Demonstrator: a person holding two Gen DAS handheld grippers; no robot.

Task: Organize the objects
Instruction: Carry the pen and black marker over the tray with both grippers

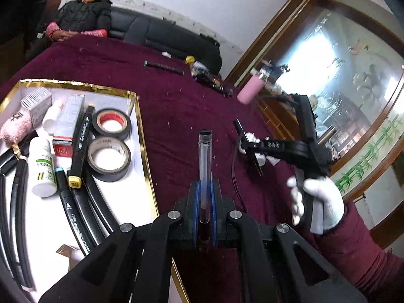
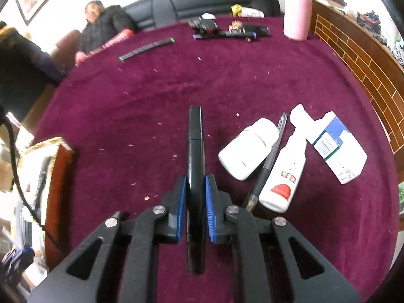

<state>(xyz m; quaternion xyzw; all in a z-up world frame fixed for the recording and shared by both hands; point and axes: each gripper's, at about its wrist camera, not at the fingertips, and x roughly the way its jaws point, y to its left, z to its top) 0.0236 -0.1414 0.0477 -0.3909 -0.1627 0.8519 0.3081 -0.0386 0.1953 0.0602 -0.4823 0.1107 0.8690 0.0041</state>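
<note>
Left gripper [image 1: 205, 189] is clamping a clear plastic pen tube with black cap [image 1: 205, 156] between blue pads [image 1: 215, 202], tube pointing toward 12 o'clock over the maroon velvet tablecloth [image 1: 176, 96]. At 9 o'clock, a gold-rimmed white tray [image 1: 141, 136] is holding two black tape rolls [image 1: 111, 141], a black marker with yellow end [image 1: 80, 146], and a white bottle with green label [image 1: 42, 166]. At 3 o'clock, a white-gloved hand [image 1: 318, 202] is gripping the right gripper [image 1: 250, 149], which is pinching a black stick.

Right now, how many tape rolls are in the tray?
2, side by side at the tray's right edge: the red-cored roll farther away, the grey-cored roll nearer. Others may be hidden.
</note>
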